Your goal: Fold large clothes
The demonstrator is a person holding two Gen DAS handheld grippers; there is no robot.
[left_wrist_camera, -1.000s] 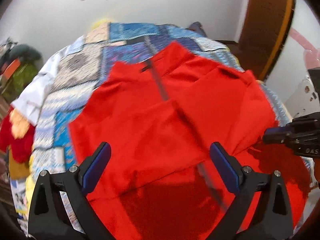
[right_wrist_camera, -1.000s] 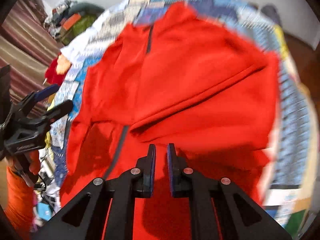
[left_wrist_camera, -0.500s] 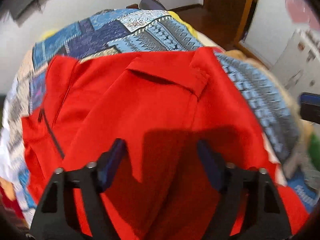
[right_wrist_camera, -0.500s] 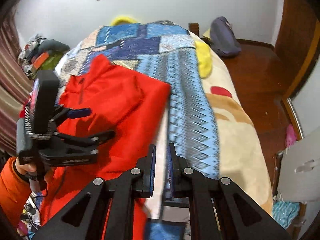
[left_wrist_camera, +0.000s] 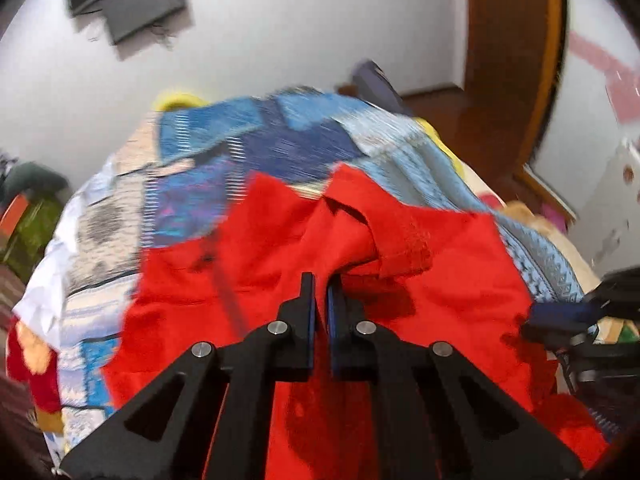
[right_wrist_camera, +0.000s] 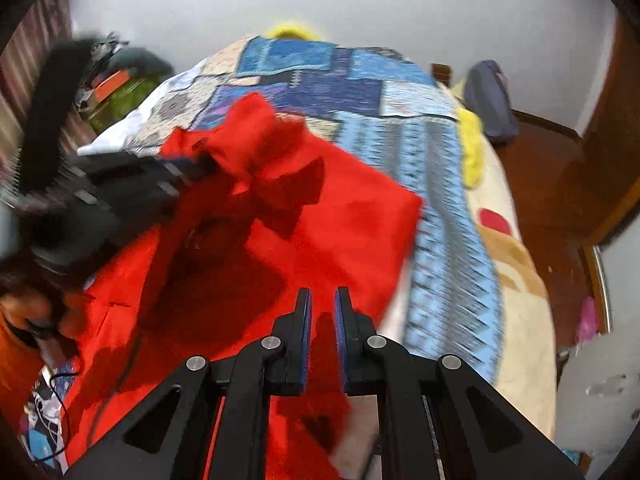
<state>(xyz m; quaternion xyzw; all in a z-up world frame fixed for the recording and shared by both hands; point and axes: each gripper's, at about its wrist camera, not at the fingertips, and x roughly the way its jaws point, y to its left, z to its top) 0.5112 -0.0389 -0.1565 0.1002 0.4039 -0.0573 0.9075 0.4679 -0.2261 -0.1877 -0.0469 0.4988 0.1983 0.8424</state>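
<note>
A large red garment (left_wrist_camera: 440, 280) lies spread on a patchwork bedspread (left_wrist_camera: 280, 140). My left gripper (left_wrist_camera: 320, 280) is shut on a fold of the red fabric near the garment's middle. In the right wrist view the left gripper (right_wrist_camera: 196, 164) comes in from the left and holds a bunched peak of the red garment (right_wrist_camera: 360, 220) raised off the bed. My right gripper (right_wrist_camera: 322, 294) hovers shut over the garment's near part, with nothing seen pinched between its pads. It also shows at the right edge of the left wrist view as the right gripper (left_wrist_camera: 536, 318).
The bedspread (right_wrist_camera: 440, 160) covers a bed with a cream blanket (right_wrist_camera: 516, 280) along its right side. A dark bag (right_wrist_camera: 488, 100) sits on the wooden floor (right_wrist_camera: 560, 180). Clutter (right_wrist_camera: 116, 88) is piled at the bed's left. A person's orange sleeve (right_wrist_camera: 16, 360) shows at lower left.
The left jaws went from wide open to shut on the red fabric, and the cloth now stands bunched up. The right gripper swung from beyond the garment's right edge to over the garment.
</note>
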